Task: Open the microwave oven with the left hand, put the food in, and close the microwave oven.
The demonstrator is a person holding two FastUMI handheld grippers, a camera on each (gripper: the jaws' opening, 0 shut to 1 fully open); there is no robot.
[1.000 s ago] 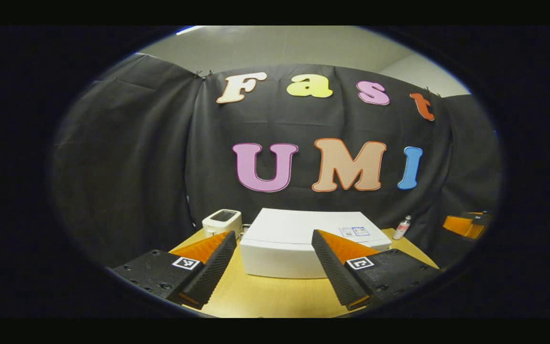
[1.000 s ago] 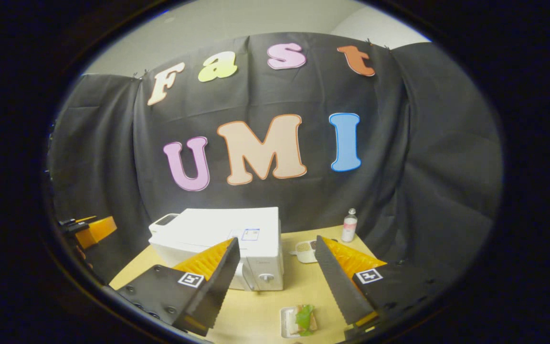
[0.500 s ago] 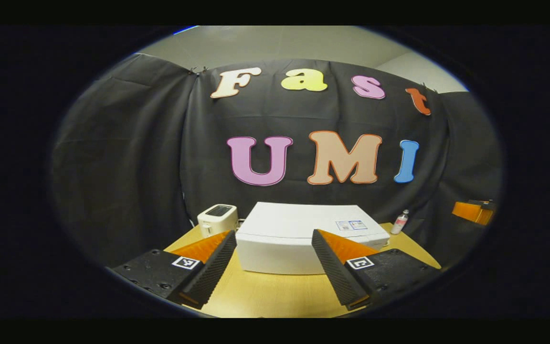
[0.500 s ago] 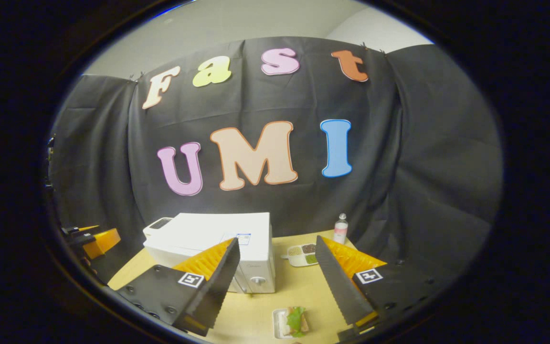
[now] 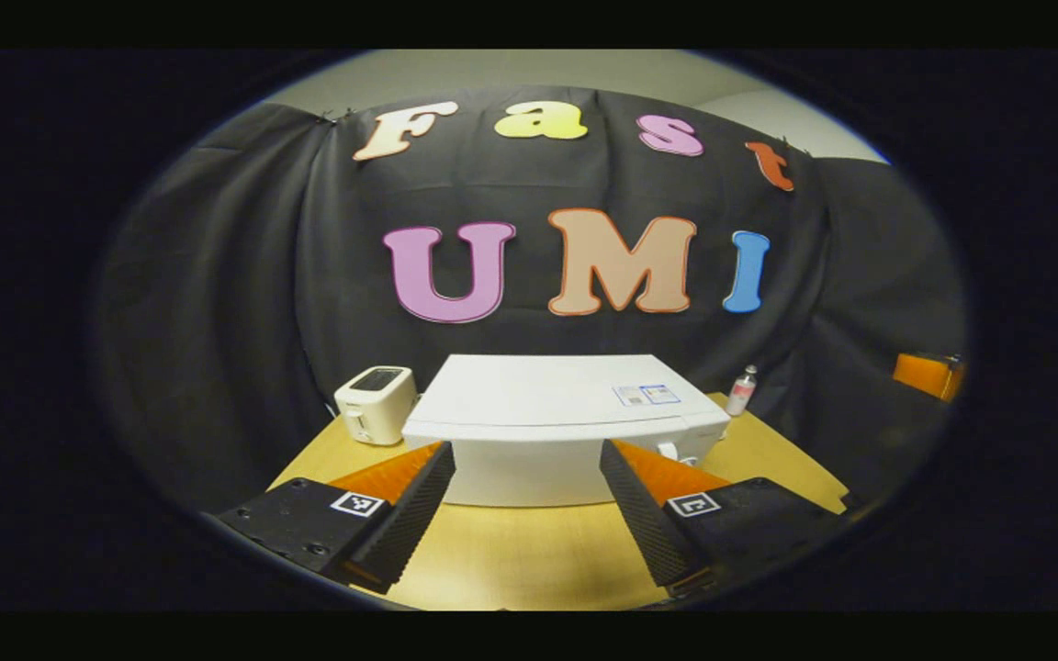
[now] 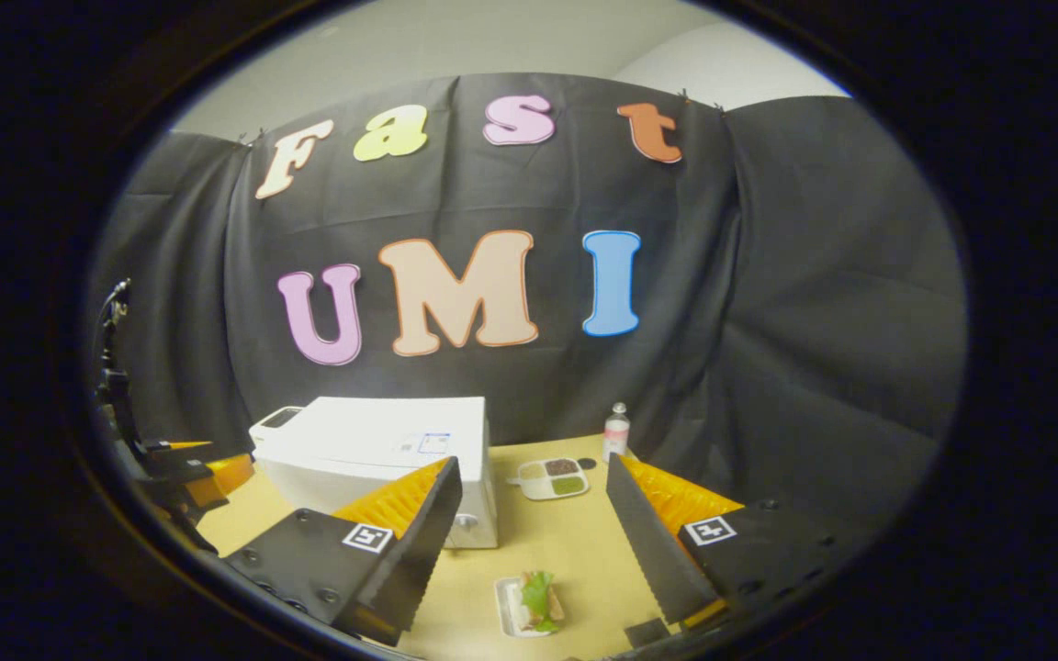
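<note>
In the left gripper view, the left hand-held gripper (image 5: 524, 519) hangs over the near edge of the tabletop (image 5: 529, 560) with its fingers spread wide and nothing between them. The microwave oven (image 5: 561, 427) stands straight ahead of it, mid-tabletop, its long side running across the view and its door apparently shut. A toaster (image 5: 375, 404) sits just beside the oven's left end, toward the far left corner.

In the right gripper view, the right hand-held gripper (image 6: 534, 542) is likewise open and empty. The food (image 6: 534, 604), a sandwich on a small tray, lies on the tabletop near the front edge, just below and between its fingers. The oven is ahead and to the left, so the left gripper looks better placed for the door.
</note>
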